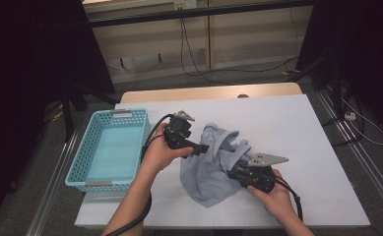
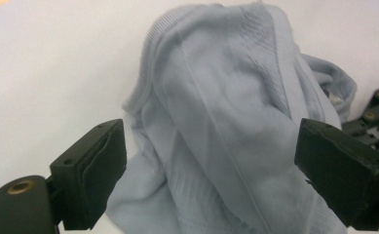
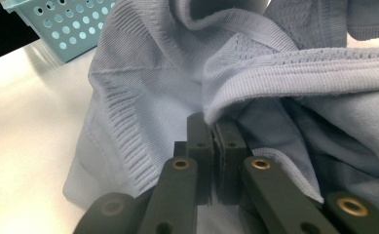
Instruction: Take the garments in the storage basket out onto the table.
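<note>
High view: one crumpled garment (image 1: pixel 213 164) of pale grey-blue knit, soft and folded over itself, lying mid-table on a smooth white tabletop (image 1: pixel 297 132). One turquoise plastic basket (image 1: pixel 91 147), rectangular, walls pierced with rows of small holes, at the table's left edge, well apart from the cloth. Two black grippers, one per hand. Left gripper (image 1: pixel 202 148) at the garment's upper left edge, jaws pointing into the cloth. Right gripper (image 1: pixel 234 173) at the garment's lower right, a grey three-cornered plate on top, tip buried in the fabric.

Left gripper view: two blocky black pads (image 2: pixel 93 170) standing wide apart, matte and square-edged, not pressing on anything; garment (image 2: pixel 226 122) heaped between and beyond them, thin and slightly sheer, with one ribbed hem along the top and a patch of open mesh knit. White tabletop (image 2: pixel 46 73) behind.

Right gripper view: two black jaws brought together, clamped on a ribbed band of the garment (image 3: pixel 143 87), fingertips (image 3: pixel 199 131) tucked under the fold. Fine rib lines in the knit, a strip of eyelet holes along the band. Corner of the perforated basket (image 3: pixel 60 24) at upper left, white tabletop (image 3: pixel 26 136) beneath.
</note>
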Action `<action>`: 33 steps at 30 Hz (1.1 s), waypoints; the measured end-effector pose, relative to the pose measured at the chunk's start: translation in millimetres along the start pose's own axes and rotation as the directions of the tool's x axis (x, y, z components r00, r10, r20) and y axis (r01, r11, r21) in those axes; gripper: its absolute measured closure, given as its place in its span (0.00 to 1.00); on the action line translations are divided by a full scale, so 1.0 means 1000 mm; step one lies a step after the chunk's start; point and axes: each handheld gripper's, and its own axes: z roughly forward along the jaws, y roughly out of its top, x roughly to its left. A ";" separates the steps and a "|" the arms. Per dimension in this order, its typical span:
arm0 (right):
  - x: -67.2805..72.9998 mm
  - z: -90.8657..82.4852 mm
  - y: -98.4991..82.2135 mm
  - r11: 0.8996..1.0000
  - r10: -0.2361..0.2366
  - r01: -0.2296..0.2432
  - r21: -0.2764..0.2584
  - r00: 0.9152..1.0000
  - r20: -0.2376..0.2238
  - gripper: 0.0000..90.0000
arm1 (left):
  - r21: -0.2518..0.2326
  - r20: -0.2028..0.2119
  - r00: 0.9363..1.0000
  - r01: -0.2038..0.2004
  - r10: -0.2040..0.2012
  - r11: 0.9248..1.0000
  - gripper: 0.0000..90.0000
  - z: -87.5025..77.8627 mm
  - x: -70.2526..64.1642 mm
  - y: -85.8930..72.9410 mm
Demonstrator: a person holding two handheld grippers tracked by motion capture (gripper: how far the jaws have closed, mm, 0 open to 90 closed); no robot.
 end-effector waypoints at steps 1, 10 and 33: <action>0.000 0.000 0.000 1.000 0.000 0.000 0.000 1.000 0.000 0.98 | 0.000 0.002 1.000 0.000 0.000 1.000 0.13 0.001 0.001 0.002; 0.000 0.001 0.000 1.000 -0.008 0.008 0.007 1.000 -0.001 0.98 | 0.000 -0.020 1.000 -0.014 0.014 1.000 0.17 0.019 0.000 0.015; -0.003 0.002 -0.002 1.000 -0.010 0.010 0.023 1.000 -0.001 0.98 | 0.023 0.042 0.999 0.016 -0.017 1.000 0.86 0.028 0.005 0.000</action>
